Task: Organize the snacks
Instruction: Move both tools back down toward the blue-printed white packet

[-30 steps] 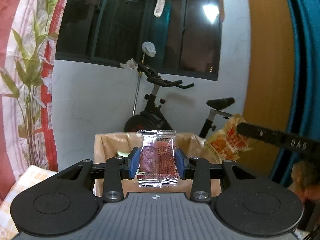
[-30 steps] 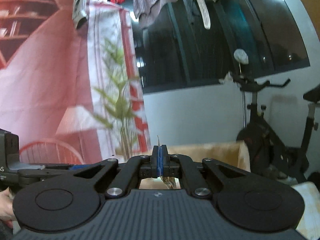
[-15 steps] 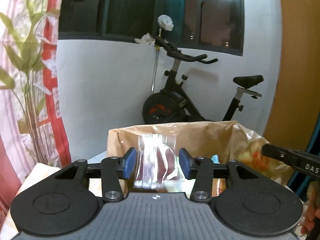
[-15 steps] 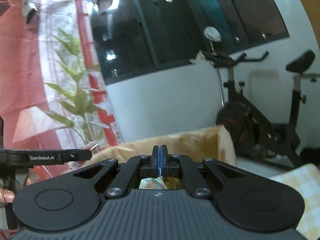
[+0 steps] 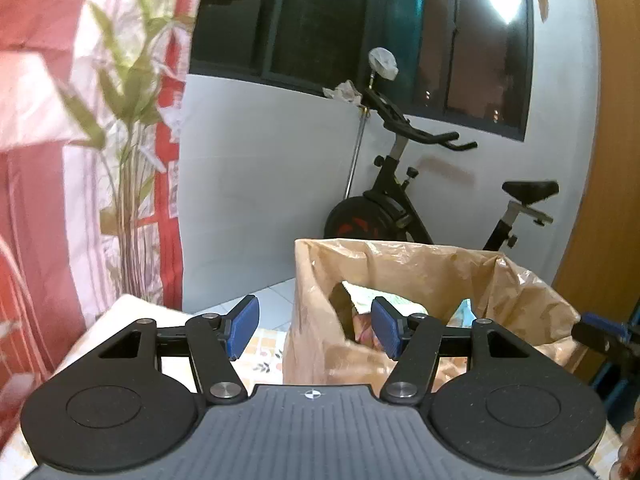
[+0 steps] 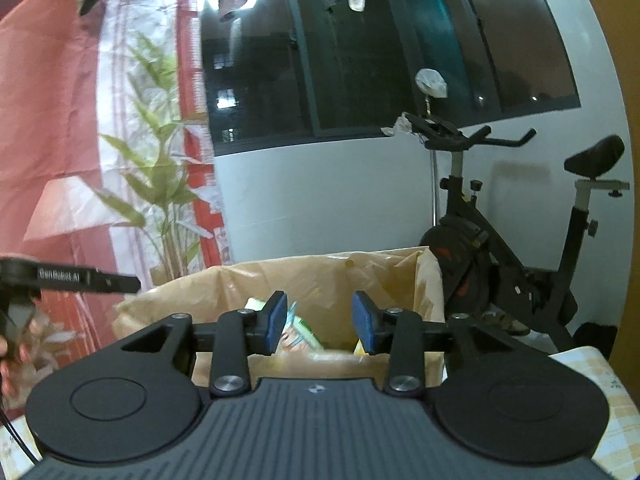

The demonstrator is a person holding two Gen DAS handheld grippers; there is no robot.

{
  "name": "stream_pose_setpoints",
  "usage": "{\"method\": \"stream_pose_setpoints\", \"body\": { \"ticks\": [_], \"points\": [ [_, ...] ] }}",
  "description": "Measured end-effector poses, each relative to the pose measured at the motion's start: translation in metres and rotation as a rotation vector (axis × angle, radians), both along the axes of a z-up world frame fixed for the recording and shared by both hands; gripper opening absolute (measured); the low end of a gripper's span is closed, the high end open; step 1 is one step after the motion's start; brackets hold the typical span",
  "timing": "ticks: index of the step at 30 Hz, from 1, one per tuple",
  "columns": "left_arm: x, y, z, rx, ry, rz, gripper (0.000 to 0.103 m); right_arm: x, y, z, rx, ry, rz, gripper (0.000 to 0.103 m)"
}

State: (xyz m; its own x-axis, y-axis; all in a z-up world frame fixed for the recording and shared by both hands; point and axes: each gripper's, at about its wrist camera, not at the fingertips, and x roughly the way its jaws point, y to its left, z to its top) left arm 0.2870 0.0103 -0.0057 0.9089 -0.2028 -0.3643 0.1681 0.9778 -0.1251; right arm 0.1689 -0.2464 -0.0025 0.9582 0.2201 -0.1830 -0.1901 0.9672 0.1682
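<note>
A box lined with a crinkled brown plastic bag (image 5: 420, 264) stands on the table just ahead of both grippers; the same brown bag (image 6: 320, 276) fills the middle of the right wrist view. Several snack packets (image 6: 298, 330) lie inside it, partly hidden by the fingers. My left gripper (image 5: 314, 330) hangs at the bag's near left edge, its jaws opening, nothing between the blue pads. My right gripper (image 6: 320, 322) is over the bag's opening, jaws opening too, with nothing held. The other gripper's black finger (image 6: 86, 280) shows at the left.
An exercise bike (image 5: 404, 196) stands behind the bag against the white wall. A red and white curtain with leaf print (image 5: 80, 160) hangs on the left. A checked tablecloth (image 6: 600, 384) covers the table. A wooden panel (image 5: 608, 160) rises at right.
Both grippers opened. The red packet that was in the left gripper and the packet pinched in the right gripper are gone from the jaws. Both views dropped towards the bag.
</note>
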Motion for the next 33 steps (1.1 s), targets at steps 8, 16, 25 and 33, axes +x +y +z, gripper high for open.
{"method": "stream_pose_setpoints", "body": {
  "ticks": [8,16,25,33],
  "points": [
    [-0.023,0.013,-0.02,-0.009,0.026,0.012,0.064,-0.034,0.009,-0.013,-0.115,-0.002,0.034,0.046],
    [-0.033,0.015,-0.061,0.03,0.118,0.004,0.064,-0.052,-0.008,-0.05,-0.081,0.09,-0.032,0.046],
    [-0.03,0.008,-0.1,0.063,0.216,-0.017,0.064,-0.044,-0.012,-0.121,-0.088,0.328,-0.053,0.066],
    [-0.028,-0.004,-0.122,0.091,0.267,-0.046,0.064,-0.033,-0.005,-0.15,-0.135,0.431,-0.065,0.08]
  ]
}}
